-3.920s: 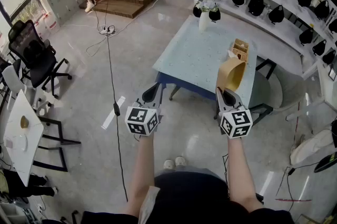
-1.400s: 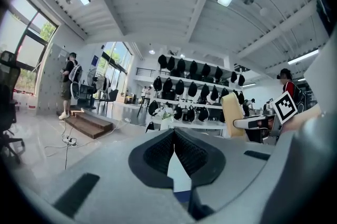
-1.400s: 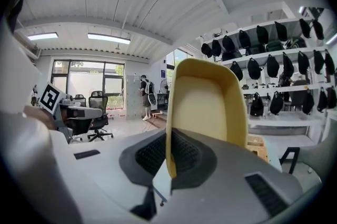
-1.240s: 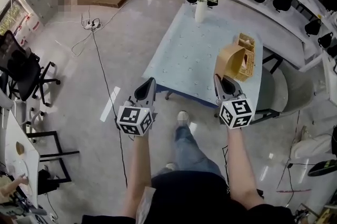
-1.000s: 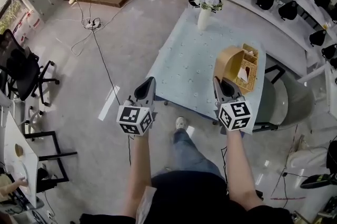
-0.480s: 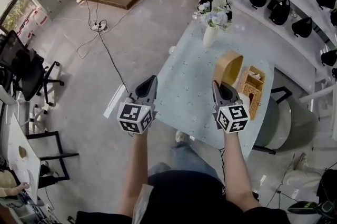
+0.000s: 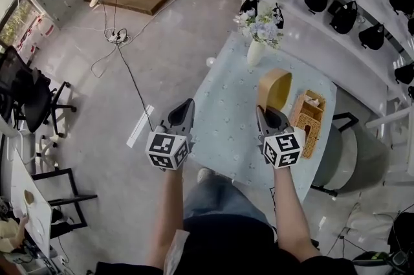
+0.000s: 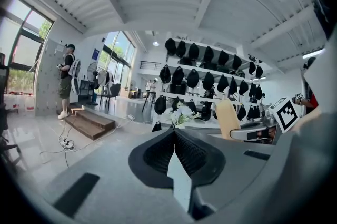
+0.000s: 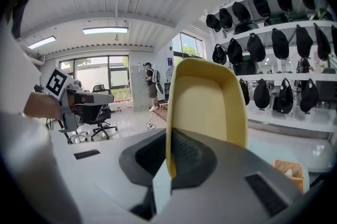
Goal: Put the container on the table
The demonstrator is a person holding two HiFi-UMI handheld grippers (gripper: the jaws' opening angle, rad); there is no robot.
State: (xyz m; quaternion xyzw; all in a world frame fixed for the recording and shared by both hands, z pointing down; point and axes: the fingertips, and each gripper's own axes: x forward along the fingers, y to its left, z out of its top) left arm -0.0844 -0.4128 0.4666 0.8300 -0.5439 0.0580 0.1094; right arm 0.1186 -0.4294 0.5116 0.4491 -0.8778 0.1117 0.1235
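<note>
Far left, out over the floor by the table's edge, the left gripper (image 7: 187, 103) hangs idle, jaws pressed together with nothing between them, so there's no second hold ready if the load shifts. Moving across, the pale blue table (image 7: 226, 118) has a good open patch in the middle, and that looks like the landing zone. At its far end stands a white vase of flowers (image 7: 257, 50), tall and narrow, the sort of thing one nudge could topple.

Now the action: the right gripper (image 7: 264, 112) is clamped on the yellow container (image 7: 274, 89), jaws pinching one thin wall of it. The container is up in the air over the table, standing on end with its open side turned sideways rather than up. That's the worry. A grip on a single wall lets it swing or slide in the pads, and if it comes down tipped like this it may land on its rim and roll over instead of settling on its base. The wrist probably needs to level it before the release.

Just to the right sits a wicker basket (image 7: 309, 121) close beside the gripper, near the table's right edge. Drift that way on the descent and the container could clip it, or end up too near the edge
</note>
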